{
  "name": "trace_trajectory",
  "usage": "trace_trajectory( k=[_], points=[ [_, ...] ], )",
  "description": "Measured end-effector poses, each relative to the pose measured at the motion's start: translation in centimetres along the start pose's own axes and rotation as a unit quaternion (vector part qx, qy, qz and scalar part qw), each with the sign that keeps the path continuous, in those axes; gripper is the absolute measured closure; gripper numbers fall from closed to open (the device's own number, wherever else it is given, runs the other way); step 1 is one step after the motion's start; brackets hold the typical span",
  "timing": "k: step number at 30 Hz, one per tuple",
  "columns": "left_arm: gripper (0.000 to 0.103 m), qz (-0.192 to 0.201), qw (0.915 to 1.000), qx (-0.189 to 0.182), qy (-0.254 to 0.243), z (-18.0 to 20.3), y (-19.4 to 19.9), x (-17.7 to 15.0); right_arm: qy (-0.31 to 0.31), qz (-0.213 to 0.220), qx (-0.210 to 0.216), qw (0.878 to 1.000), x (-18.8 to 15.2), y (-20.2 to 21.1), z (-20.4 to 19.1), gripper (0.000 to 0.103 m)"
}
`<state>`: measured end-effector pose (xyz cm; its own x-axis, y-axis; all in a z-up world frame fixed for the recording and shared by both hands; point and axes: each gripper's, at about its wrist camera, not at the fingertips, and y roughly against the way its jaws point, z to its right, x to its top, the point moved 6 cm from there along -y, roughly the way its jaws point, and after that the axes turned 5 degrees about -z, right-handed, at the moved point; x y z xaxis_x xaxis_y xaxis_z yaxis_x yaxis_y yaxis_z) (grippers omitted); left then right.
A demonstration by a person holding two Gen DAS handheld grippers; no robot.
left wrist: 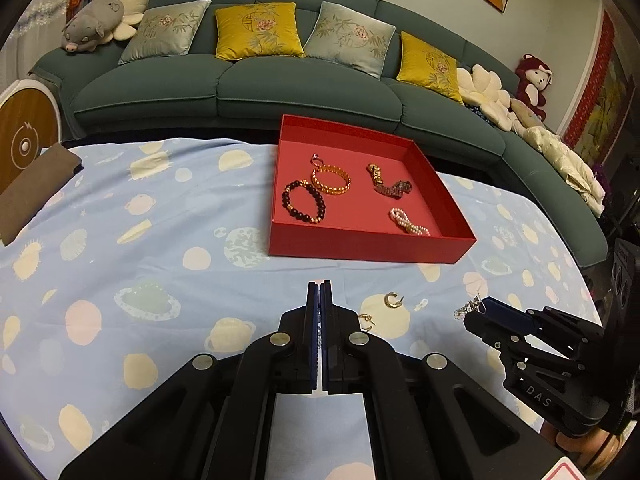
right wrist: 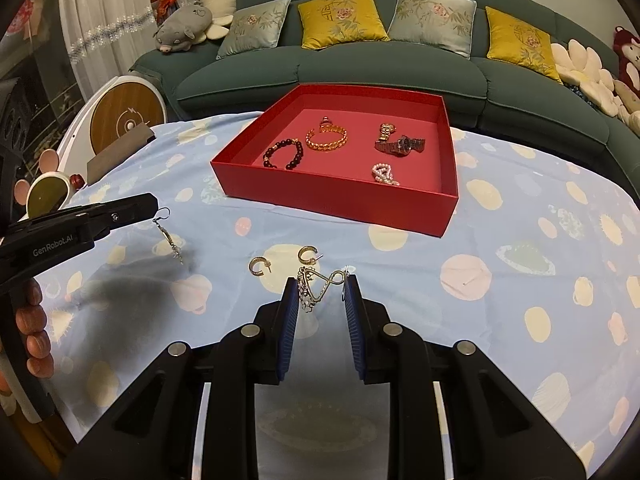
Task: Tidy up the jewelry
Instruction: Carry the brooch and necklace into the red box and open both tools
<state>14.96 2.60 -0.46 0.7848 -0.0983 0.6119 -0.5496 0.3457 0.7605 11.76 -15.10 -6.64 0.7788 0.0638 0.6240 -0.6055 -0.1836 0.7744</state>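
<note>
Legibly, "GenRobot.AI" on left gripper [right wrist: 154, 206], "DAS" on right gripper [left wrist: 478, 312]

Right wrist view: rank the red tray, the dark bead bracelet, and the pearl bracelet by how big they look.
1. red tray
2. dark bead bracelet
3. pearl bracelet
All three lie about equally far off, so the order is fair.

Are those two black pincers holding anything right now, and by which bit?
Yes. The left gripper pinches a dangly earring by its hook. The right gripper holds a matching dangly earring stretched crosswise between its pads, caught at its ends.
</note>
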Motion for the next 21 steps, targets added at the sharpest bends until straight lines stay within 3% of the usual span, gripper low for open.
trace_trajectory(
  k=[13,17,21],
  points=[
    [0.103,0.043,0.9991,-0.002,-0.001,1.9,1.5,6.8,-0.027,0.05,-0.004,0.998,5.0,2.5,1.5,0.08],
    [0.103,0.056,0.9983,0.005,-0.017,3.4,0.6,9.5,-0.033,0.06,-0.007,0.998,7.7,2.5,2.1,0.08],
    [0.103,0.044,0.9987,0.011,-0.02,3.8,-1.9,11.1,-0.043,0.065,-0.011,0.997,10.4,1.7,3.3,0.08]
  ],
)
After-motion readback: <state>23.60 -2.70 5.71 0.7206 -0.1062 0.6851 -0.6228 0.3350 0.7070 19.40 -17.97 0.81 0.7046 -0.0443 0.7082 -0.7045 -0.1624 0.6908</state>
